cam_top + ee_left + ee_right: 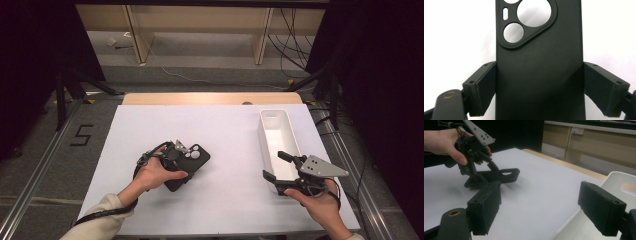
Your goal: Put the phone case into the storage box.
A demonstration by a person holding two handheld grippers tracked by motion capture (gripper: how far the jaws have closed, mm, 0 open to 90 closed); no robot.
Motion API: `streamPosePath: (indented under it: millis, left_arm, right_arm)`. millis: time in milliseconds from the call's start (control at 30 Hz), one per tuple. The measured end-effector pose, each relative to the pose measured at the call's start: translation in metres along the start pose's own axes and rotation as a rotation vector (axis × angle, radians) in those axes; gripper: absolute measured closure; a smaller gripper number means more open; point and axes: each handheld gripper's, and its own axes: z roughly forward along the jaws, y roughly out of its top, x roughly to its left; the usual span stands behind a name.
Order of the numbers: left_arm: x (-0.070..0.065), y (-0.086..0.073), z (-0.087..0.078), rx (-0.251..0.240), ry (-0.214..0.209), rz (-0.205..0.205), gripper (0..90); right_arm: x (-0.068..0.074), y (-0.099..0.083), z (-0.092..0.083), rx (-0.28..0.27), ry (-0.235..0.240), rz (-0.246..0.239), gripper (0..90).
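The left hand-held gripper pinches a black phone case across its width: in the left gripper view the two jaws sit flush against the case's long edges, near the end away from the camera cutout. Taking it by the narrow sides looks sensible, since the flat back offers nothing to pinch while it lies on a surface, and the edges give two parallel faces for the pads. The case sits left of centre on the white tabletop, near the person. From the right gripper view it seems tipped, its cutout end raised a little above the sheet while the other end stays low, though whether that low end touches the surface I cannot tell.

The right hand-held gripper is spread and carries nothing. It hovers at the near end of a long white plastic tray, which lies lengthwise along the right side of the tabletop, well apart from the case. Its jaws point left, toward the other hand, so it looks ready to take the case over or to steady the tray, which appears to be where the case belongs.

The tray's floor, where visible, is bare. As I judge it, the case is gripped and the carry across to the tray is not yet done.
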Motion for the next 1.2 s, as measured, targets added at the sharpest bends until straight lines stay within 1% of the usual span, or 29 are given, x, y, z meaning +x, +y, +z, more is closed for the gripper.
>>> streamPosePath:
  millis: [167,233,333,533,600,633,767,933,1200]
  left_arm:
    - [0.0,0.002,-0.006,-0.084,0.015,-0.021,15.9]
    - [0.0,0.001,-0.008,-0.114,0.017,-0.037,15.8]
    - [0.0,0.0,-0.01,-0.17,0.01,-0.059,15.7]
    - [-0.002,0.0,-0.014,-0.272,0.025,-0.067,15.5]
    - [-0.003,0.0,-0.015,-0.303,0.041,-0.068,15.3]
    - [-0.004,-0.001,-0.015,-0.315,0.042,-0.072,15.3]
    - [-0.006,-0.001,-0.017,-0.352,0.047,-0.078,15.2]
    - [-0.009,0.0,-0.02,-0.387,0.057,-0.087,15.3]
    - [-0.013,0.0,-0.024,-0.43,0.057,-0.081,15.2]
  right_arm:
    - [0.0,0.0,0.0,-0.002,-0.004,0.004,20.0]
    - [0.0,0.0,0.0,-0.003,-0.004,0.005,20.0]
    - [0.0,0.001,0.0,-0.004,-0.006,0.008,19.9]
    - [-0.001,0.001,0.002,-0.005,-0.008,0.019,19.8]
    - [-0.001,0.001,0.003,-0.009,-0.005,0.022,19.7]
    - [-0.001,0.001,0.004,-0.009,-0.003,0.026,19.7]
    - [0.0,0.002,0.007,-0.01,-0.004,0.038,19.6]
    - [0.001,0.004,0.01,-0.018,-0.005,0.041,19.4]
    - [0.002,0.009,0.019,-0.021,-0.008,0.046,19.2]
